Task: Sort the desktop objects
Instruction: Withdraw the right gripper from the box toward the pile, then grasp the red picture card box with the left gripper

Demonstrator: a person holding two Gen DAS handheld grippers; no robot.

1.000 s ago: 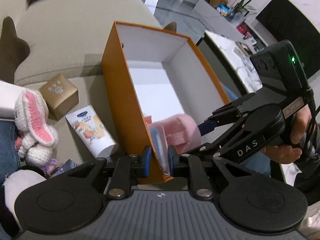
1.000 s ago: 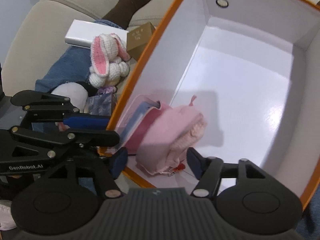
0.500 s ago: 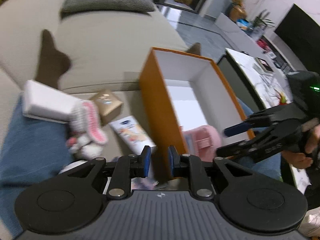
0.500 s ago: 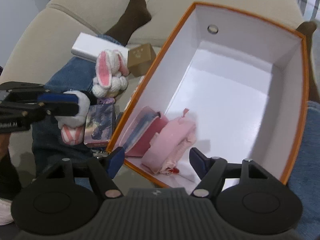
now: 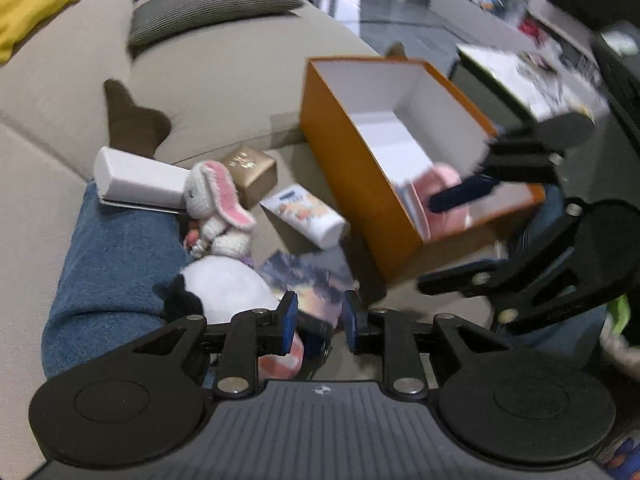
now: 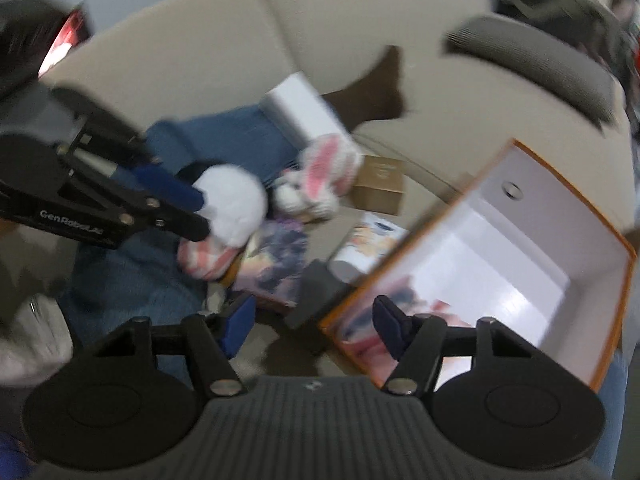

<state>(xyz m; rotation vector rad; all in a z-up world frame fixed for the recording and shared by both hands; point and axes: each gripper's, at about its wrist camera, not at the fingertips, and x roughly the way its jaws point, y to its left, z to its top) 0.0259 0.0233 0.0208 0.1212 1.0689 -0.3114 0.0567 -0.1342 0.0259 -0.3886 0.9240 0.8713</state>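
An orange box (image 5: 352, 160) with white inside stands on the sofa, and a pink pouch (image 5: 440, 178) lies at its near end. Left of it lie a cream tube (image 5: 304, 214), a gold box (image 5: 250, 168), a knitted bunny (image 5: 216, 208), a white plush (image 5: 228, 284), a picture card (image 5: 308, 280) and a long white box (image 5: 136, 180). My left gripper (image 5: 319, 320) hovers over the card, jaws opening, nothing between them. My right gripper (image 6: 314, 324) hangs over the box's (image 6: 400, 268) near corner, jaws closing on nothing. The right view is blurred.
A person's jeans-clad leg (image 5: 112, 256) and brown sock (image 5: 132, 124) lie along the beige sofa (image 5: 224, 72) on the left. A grey cushion (image 5: 208, 8) sits at the back. A low white table (image 5: 520, 76) with small things stands beyond the box.
Both grippers have drawn back and up from the orange box. The left one swung left over the loose items and its jaws parted. The pink pouch stays in the box.
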